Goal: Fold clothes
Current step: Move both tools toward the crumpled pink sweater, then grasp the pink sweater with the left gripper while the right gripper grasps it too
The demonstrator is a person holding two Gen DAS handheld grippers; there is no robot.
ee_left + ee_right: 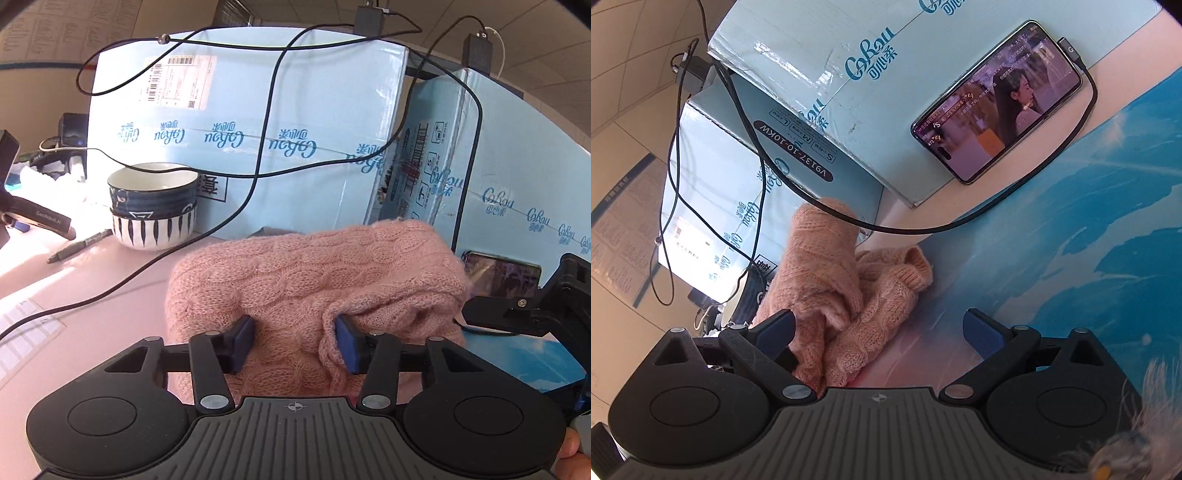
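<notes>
Cluttered desk [110, 295], pink sweater [314, 273] bunched before blue boxes [295, 110]. We keep left gripper [295, 343] part-open around fold, right gripper [879, 332] spread wide. Risk: hanging cable [258, 177] snagging knit.

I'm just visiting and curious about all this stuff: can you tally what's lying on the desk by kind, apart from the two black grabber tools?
Pink knitted sweater: 1
Stacked bowls: 2
Light blue cardboard boxes: 2
Phone: 1
Marker pen: 1
Total: 7
</notes>
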